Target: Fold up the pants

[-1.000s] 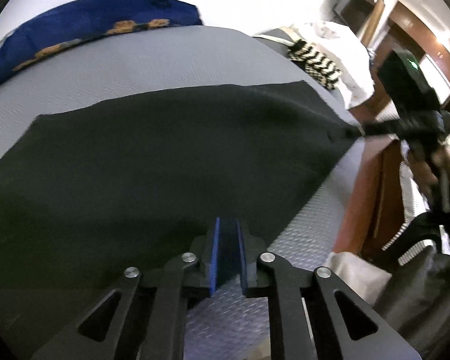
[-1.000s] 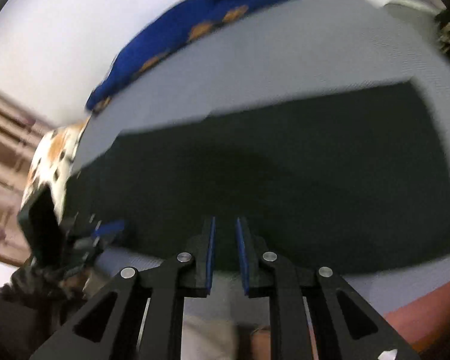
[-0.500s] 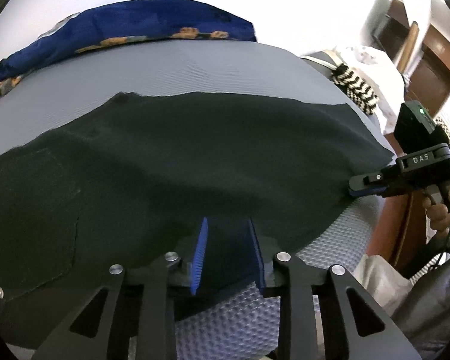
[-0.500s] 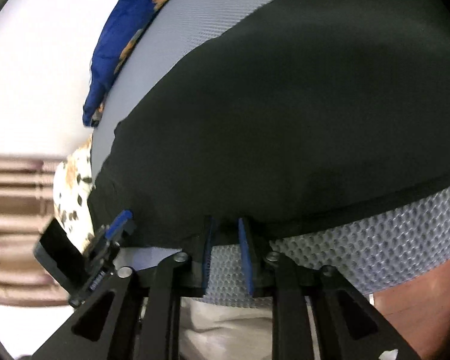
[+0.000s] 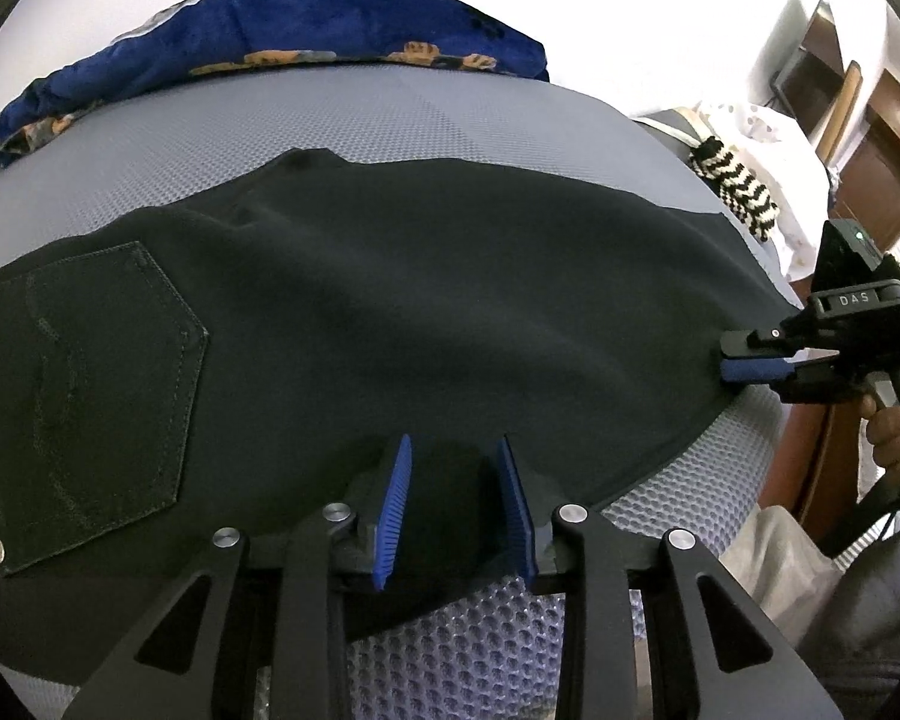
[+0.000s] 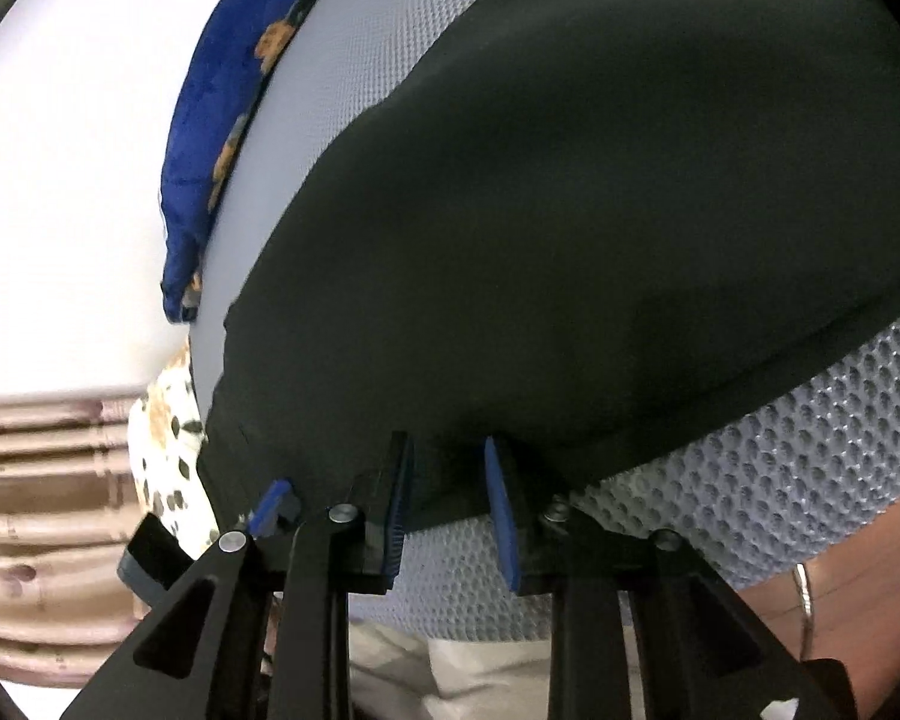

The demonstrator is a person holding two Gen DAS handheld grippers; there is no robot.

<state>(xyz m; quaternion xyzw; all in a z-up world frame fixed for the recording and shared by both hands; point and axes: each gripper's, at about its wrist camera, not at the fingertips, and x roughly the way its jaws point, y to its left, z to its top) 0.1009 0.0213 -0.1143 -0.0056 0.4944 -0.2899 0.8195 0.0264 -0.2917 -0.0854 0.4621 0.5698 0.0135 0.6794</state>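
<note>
Black pants (image 5: 390,300) lie spread on a grey mesh bed (image 5: 390,120), back pocket (image 5: 90,372) at the left. My left gripper (image 5: 456,450) sits low at the near edge by the seat. Its jaws are opening, and a bulge of fabric stands between the blue pads (image 5: 395,510) without being pressed. My right gripper (image 6: 446,444) is at the leg hem, closing, with the pants (image 6: 570,210) edge lying loose between its pads (image 6: 501,522). In the left wrist view the right gripper (image 5: 735,363) touches the far right hem. The left gripper (image 6: 270,504) shows at the right wrist view's lower left.
A blue patterned blanket (image 5: 270,30) lies along the bed's far side. A black-and-white zigzag cloth (image 5: 738,192) and white bedding sit at the right, with wooden furniture (image 5: 870,168) behind. A spotted white cloth (image 6: 168,420) hangs off the bed's end. A person's hand (image 5: 888,432) holds the right gripper.
The left gripper slid along the near edge until the back pocket came into view, and its jaws spread. The right gripper rolled and sank to the bed, its pads now wider apart.
</note>
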